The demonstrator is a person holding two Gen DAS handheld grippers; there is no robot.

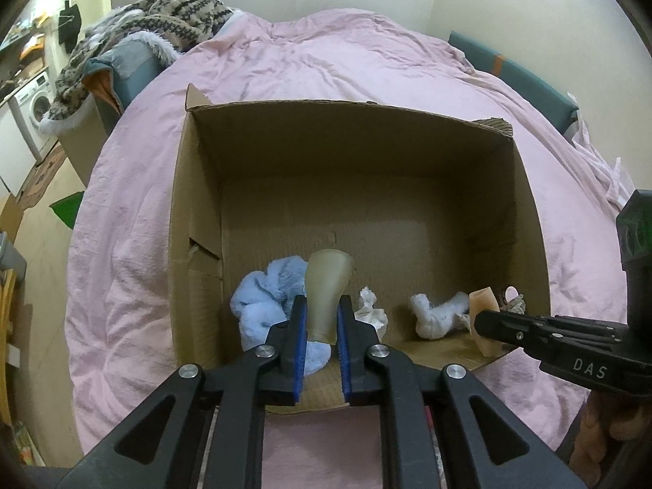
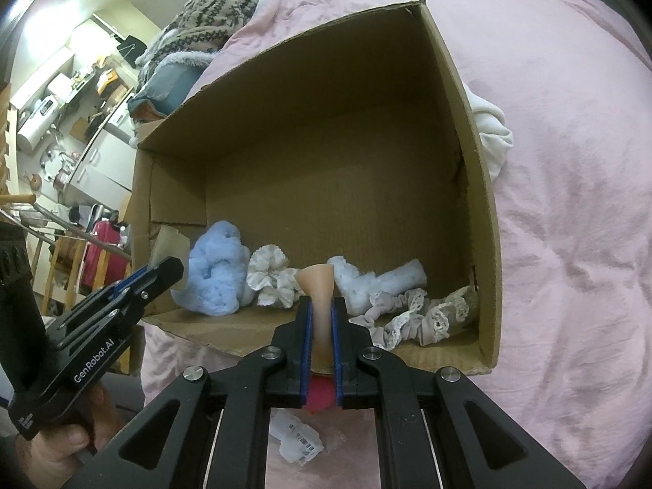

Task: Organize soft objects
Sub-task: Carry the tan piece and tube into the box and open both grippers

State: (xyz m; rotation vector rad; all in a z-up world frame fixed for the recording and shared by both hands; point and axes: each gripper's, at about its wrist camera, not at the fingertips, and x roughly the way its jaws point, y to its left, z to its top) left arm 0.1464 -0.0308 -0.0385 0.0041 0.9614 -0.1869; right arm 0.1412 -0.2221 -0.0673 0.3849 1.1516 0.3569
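Note:
An open cardboard box (image 1: 195,187) lies on a pink bed cover; it also shows in the right wrist view (image 2: 481,187). My left gripper (image 1: 322,305) is shut on a soft olive-grey piece (image 1: 326,285) at the box's near edge. My right gripper (image 2: 322,305) is shut on a soft peach piece (image 2: 320,285), also seen in the left wrist view (image 1: 483,305). Inside the box lie a fluffy blue item (image 2: 216,273), a white frilly item (image 2: 269,273), a white fluffy roll (image 2: 387,281) and lace-trimmed grey cloth (image 2: 424,318).
A pink bed cover (image 1: 326,61) surrounds the box. A patterned knit blanket (image 1: 163,12) lies at the bed's far left. White cloth (image 2: 493,130) sits just outside the box's right wall. A labelled plastic wrapper (image 2: 299,444) and a pink item (image 2: 322,399) lie below my right gripper.

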